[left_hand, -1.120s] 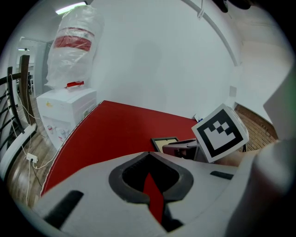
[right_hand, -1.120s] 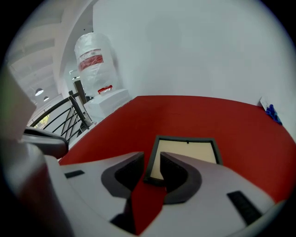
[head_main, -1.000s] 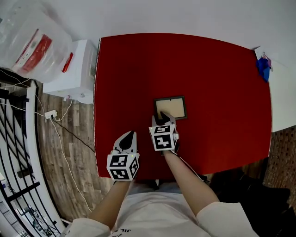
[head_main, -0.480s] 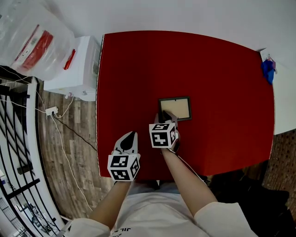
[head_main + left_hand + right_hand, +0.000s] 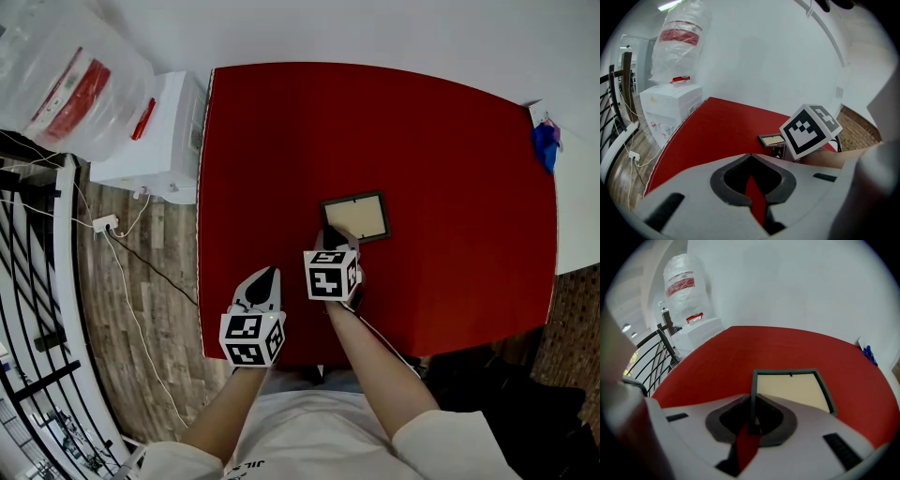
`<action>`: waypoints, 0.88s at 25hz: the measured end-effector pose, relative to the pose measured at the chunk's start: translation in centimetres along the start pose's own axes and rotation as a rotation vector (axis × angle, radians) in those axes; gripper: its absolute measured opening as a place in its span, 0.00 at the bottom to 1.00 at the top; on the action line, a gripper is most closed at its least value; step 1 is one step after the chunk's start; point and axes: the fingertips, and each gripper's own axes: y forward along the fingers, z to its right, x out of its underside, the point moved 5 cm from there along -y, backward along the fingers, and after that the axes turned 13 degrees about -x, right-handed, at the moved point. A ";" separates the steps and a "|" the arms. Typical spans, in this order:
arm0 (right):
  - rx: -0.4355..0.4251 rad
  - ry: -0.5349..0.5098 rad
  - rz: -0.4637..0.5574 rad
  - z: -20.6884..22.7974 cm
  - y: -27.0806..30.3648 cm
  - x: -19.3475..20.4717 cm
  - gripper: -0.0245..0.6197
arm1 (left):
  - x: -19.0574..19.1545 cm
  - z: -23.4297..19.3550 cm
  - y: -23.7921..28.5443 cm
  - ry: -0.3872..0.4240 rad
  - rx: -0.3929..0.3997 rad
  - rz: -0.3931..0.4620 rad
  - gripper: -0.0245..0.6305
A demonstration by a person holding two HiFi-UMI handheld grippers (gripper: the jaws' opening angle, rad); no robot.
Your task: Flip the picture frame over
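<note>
we see the picture frame (image 5: 356,217) near the middle of the red worktop (image 5: 422,131), its cream panel facing up inside a dark rim. in the head view our right gripper (image 5: 330,236) meets it at its 7 o'clock corner. in the right gripper view the frame's (image 5: 792,389) left rail runs straight into the gap of the right gripper (image 5: 752,416). its fingers (image 5: 717,423) have just been closing and now grasp that rail near the corner. whether the corner has lifted off the cloth we cannot tell.

our left gripper (image 5: 265,274) hovers at 8 o'clock from the right one, above the worktop's near edge and well apart from the frame. in the left gripper view its fingers (image 5: 719,180) are clenched together with nothing between them but a sliver of red worktop behind. the frame (image 5: 771,139) shows small beyond them at 1 o'clock, beside the right gripper's marker cube (image 5: 811,130).

off the worktop at 9 to 10 o'clock stands a white water dispenser (image 5: 155,141), with a bagged bottle (image 5: 56,84) just beyond it. a blue thing (image 5: 545,142) lies past the worktop's edge at 2 o'clock. a wooden floor (image 5: 141,309) runs along the left side.
</note>
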 end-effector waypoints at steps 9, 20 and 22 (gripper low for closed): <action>-0.092 0.158 0.106 -0.2 -2.6 -1.6 0.10 | -0.1 0.3 -0.1 -0.001 0.003 0.001 0.05; -0.399 0.441 0.263 -1.3 -6.8 -3.8 0.10 | -0.3 1.4 -0.3 0.001 0.011 0.009 0.05; -0.459 0.483 0.286 -1.4 -7.3 -3.9 0.10 | -0.3 1.8 -0.3 0.005 0.014 0.009 0.05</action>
